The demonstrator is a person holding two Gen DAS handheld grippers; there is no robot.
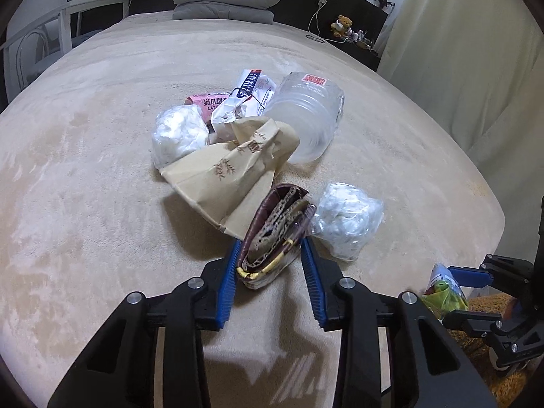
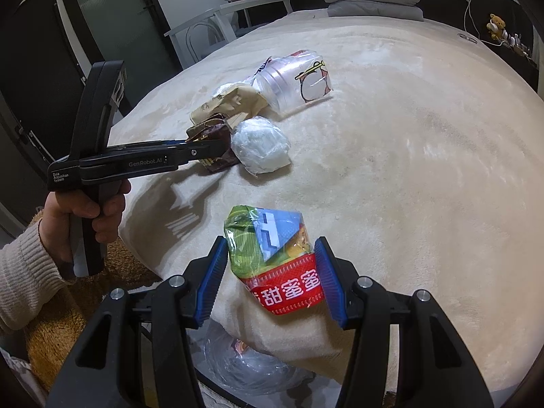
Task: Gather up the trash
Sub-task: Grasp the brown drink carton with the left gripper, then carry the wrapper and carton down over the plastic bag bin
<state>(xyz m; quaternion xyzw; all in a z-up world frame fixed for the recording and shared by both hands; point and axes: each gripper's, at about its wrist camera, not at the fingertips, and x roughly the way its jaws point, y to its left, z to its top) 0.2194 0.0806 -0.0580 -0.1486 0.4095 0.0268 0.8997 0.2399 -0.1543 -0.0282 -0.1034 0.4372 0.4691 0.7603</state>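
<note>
Two pieces of trash are already between tool pads. The right tool (image 2: 272,273) is closed on a colourful snack packet (image 2: 277,258) at the near edge of the bed (image 2: 425,187); its red band reads "甜蜜蜜". It should be light, crinkly and slippery, so a hold across the middle is safest. The left tool (image 1: 270,265) has narrowed around a folded brown wrapper (image 1: 275,234) — whether the pads press it I cannot tell. Just beside lies a clear bag of white tissue (image 1: 345,219), soft and weightless. Farther, a stiff paper bag (image 1: 234,173), a pink pack (image 1: 204,102) marked "CAT", and a clear plastic bottle (image 1: 307,115) — light, smooth, likely to roll.
</note>
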